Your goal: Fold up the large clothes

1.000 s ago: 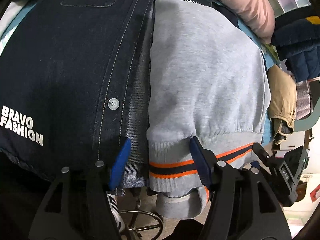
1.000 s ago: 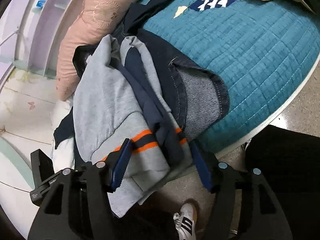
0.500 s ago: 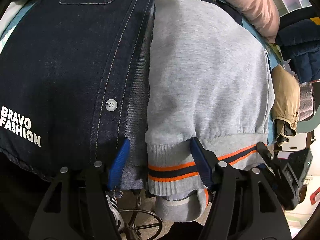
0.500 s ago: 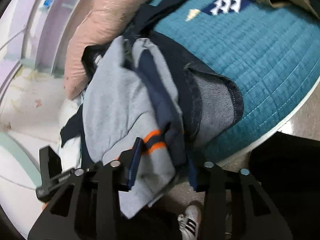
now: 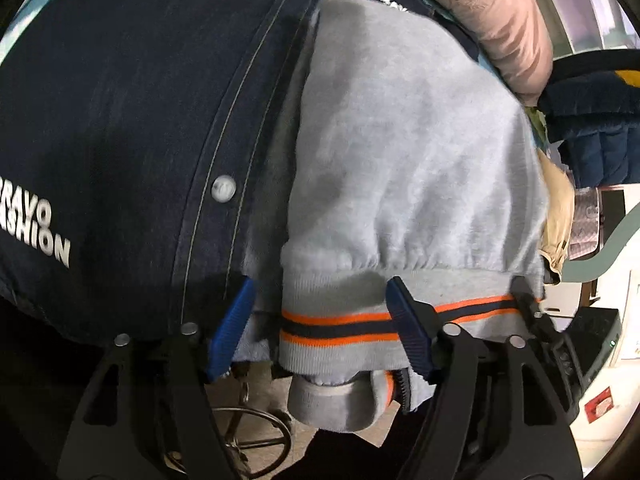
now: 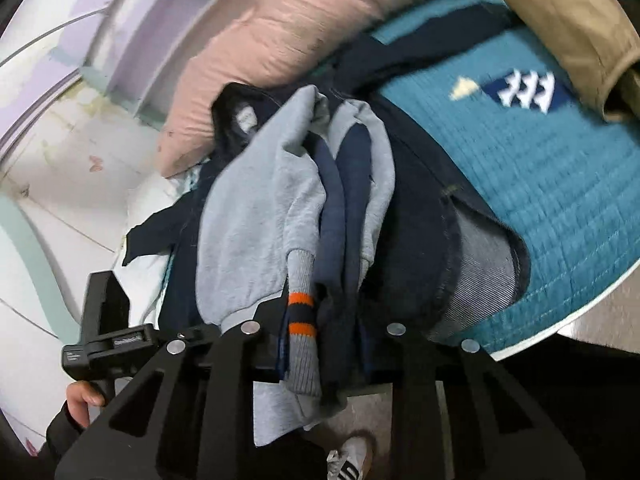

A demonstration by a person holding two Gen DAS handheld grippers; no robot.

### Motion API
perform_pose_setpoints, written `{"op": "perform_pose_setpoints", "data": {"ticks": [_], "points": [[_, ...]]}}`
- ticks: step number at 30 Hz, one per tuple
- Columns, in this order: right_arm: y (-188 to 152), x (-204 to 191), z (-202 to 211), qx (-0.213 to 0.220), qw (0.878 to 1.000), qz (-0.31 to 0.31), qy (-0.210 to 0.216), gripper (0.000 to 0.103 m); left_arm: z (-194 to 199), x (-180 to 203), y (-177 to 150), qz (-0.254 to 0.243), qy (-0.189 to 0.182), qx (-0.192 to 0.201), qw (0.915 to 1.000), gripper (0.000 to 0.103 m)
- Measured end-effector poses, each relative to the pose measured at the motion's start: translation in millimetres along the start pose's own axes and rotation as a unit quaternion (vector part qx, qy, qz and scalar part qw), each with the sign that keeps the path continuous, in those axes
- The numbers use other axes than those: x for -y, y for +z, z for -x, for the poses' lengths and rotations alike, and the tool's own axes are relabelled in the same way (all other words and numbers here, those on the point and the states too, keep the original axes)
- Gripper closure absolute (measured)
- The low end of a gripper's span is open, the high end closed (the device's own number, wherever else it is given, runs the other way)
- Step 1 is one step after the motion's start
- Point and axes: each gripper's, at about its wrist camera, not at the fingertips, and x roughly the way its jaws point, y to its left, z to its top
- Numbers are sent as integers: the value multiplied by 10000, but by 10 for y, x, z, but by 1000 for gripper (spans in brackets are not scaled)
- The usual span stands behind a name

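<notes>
Grey sweatshirt (image 5: 404, 152) lies folded atop dark denim jacket (image 5: 132, 128) on teal quilt (image 6: 560, 200). Left gripper (image 5: 320, 324) released, fingers straddling striped hem (image 5: 352, 324). Right gripper (image 6: 320, 344) clenched on bunched hem (image 6: 302, 320) at quilt edge.

Fleecy grey sweatshirt (image 5: 408, 152), dark denim jacket (image 5: 120, 120)

The right tool (image 6: 320, 344) has clamped shut on the grey sweater's striped hem (image 6: 301, 316), bunching it

Grey sweatshirt (image 5: 400, 152), orange/navy striped hem, lies folded atop dark denim jacket (image 5: 120, 120) w/ white lettering.
</notes>
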Motion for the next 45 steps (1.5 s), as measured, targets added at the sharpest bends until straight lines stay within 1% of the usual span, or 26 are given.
{"op": "perform_pose_setpoints", "data": {"ticks": [2, 5, 7, 8, 9, 11, 12, 13, 14, 15, 16, 17, 18, 20, 21, 23, 24, 26, 29, 32, 38, 39, 41, 45], "points": [[2, 23, 9, 23, 9999, -97, 91, 80, -50, -23, -52, 89, -87, -28, 9999, 31], [-2, 197, -90, -134, 9987, -476, 148, 79, -89, 6, -72, 28, -20, 44, 10000, 29], [-1, 343, -161, -220, 9952, -912, 281, 77, -103, 48, -79, -11, -143, 91, 9999, 29], [-2, 423, -208, -278, 9920, -1165, 388, 75, -118, 72, -86, -52, -197, 69, 9998, 29], [2, 466, -226, -302, 9902, -1300, 405, 73, -150, 113, -90, -114, -196, 24, 9997, 29], [4, 548, -295, -412, 9863, -1545, 414, 67, -175, 176, -84, -211, -48, 64, 9997, 29], [0, 588, -353, -465, 9830, -1703, 500, 64, -190, 189, -76, -217, -7, 63, 9997, 29], [8, 609, -378, -509, 9811, -1786, 546, 64, -195, 193, -68, -189, 19, 64, 9998, 29], [22, 608, -405, -536, 9810, -1799, 484, 68, -188, 212, -67, -208, 81, 58, 9997, 31], [45, 562, -386, -531, 9845, -1625, 390, 72, -168, 244, -75, -263, 153, 75, 9995, 33], [70, 444, -335, -490, 9905, -1269, 186, 75, -134, 294, -92, -377, 245, 104, 9989, 38], [85, 340, -290, -433, 9938, -1024, 86, 76, -105, 370, -140, -502, 373, 134, 9980, 44], [102, 199, -225, -361, 9968, -719, -26, 77, -72, 420, -161, -613, 493, 132, 9968, 47], [121, 24, -117, -231, 9986, -469, -25, 77, -49, 488, -157, -697, 560, 104, 9959, 62], [140, -57, -56, -184, 9991, -394, 10, 77, -19, 512, -158, -710, 564, 86, 9958, 66], [176, -112, 67, -106, 9987, -475, 172, 77, 31, 551, -158, -699, 450, 88, 9965, 78], [198, -136, 105, -104, 9989, -431, 147, 77, 58, 570, -165, -685, 389, 107, 9968, 79], [242, -213, 207, -36, 9997, -261, 4, 77, 136, 655, -179, -765, 234, 181, 9966, 84], [369, -273, 331, 1, 9998, -111, -155, 78, 235, 859, -216, -914, 82, 317, 9953, 86], [501, -325, 489, 109, 9994, 164, -280, 78, 348, 1069, -218, -1041, -107, 453, 9935, 87], [872, -480, 809, 409, 9948, 792, -485, 78, 486, 1491, -182, -1303, -550, 620, 9880, 88], [974, -501, 894, 487, 9937, 873, -504, 78, 497, 1547, -188, -1321, -605, 655, 9872, 88], [1105, -522, 998, 574, 9922, 973, -530, 78, 513, 1730, -145, -1421, -727, 741, 9844, 88], [1458, -468, 1267, 857, 9880, 1126, -622, 78, 496, 2247, 5, -1686, -882, 928, 9773, 88]]}}
